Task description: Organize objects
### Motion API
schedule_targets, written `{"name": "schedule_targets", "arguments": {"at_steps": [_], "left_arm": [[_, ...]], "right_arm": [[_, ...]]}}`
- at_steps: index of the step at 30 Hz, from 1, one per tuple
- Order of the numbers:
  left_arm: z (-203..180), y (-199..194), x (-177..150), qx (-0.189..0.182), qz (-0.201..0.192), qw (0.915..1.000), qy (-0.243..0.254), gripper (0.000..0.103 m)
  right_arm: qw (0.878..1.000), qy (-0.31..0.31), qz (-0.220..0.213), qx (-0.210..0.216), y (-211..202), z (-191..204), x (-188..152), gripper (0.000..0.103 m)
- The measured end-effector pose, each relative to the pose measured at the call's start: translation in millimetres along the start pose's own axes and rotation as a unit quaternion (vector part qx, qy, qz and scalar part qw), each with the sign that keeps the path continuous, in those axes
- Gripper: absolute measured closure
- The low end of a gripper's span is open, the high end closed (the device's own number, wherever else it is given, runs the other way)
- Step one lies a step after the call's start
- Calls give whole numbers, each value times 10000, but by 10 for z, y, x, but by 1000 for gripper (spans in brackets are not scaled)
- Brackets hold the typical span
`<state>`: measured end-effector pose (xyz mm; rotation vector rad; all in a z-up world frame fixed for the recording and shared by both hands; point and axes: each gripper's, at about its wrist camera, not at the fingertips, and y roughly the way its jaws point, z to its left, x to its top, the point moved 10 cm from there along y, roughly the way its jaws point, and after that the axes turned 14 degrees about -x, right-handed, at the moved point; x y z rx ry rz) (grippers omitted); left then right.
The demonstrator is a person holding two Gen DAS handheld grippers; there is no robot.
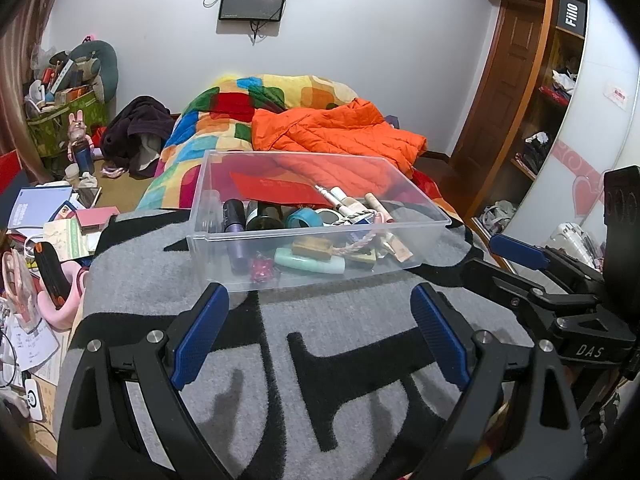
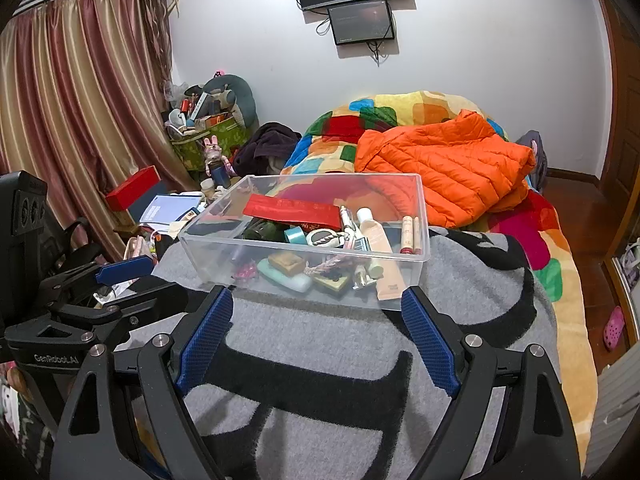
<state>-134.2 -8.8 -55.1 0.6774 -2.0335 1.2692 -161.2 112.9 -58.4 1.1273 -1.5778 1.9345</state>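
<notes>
A clear plastic bin [image 1: 420,222] [image 2: 416,252] sits on a grey and black blanket [image 1: 340,320] [image 2: 320,320] on the bed. It holds several small items: a red envelope [image 1: 280,190] [image 2: 292,208], a teal tape roll [image 1: 305,218], tubes, bottles, soap bars and a braided rope. My left gripper [image 1: 320,294] is open and empty, just in front of the bin's near wall. My right gripper [image 2: 318,300] is open and empty, also just short of the bin. Each gripper shows at the side of the other's view.
An orange puffer jacket [image 1: 340,132] [image 2: 448,164] and a colourful quilt [image 1: 224,120] lie behind the bin. A cluttered floor with books and boxes [image 1: 44,208] lies left of the bed. A wardrobe [image 1: 560,80] stands on the right, curtains [image 2: 72,100] on the left.
</notes>
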Motion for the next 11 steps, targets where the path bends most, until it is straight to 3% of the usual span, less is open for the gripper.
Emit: {"name": "schedule_targets", "arguments": {"at_steps": [11], "left_arm": [[16, -36, 27, 83, -99, 9999, 16, 10]], "right_arm": [[10000, -7, 23, 6, 8, -13, -32, 19]]}}
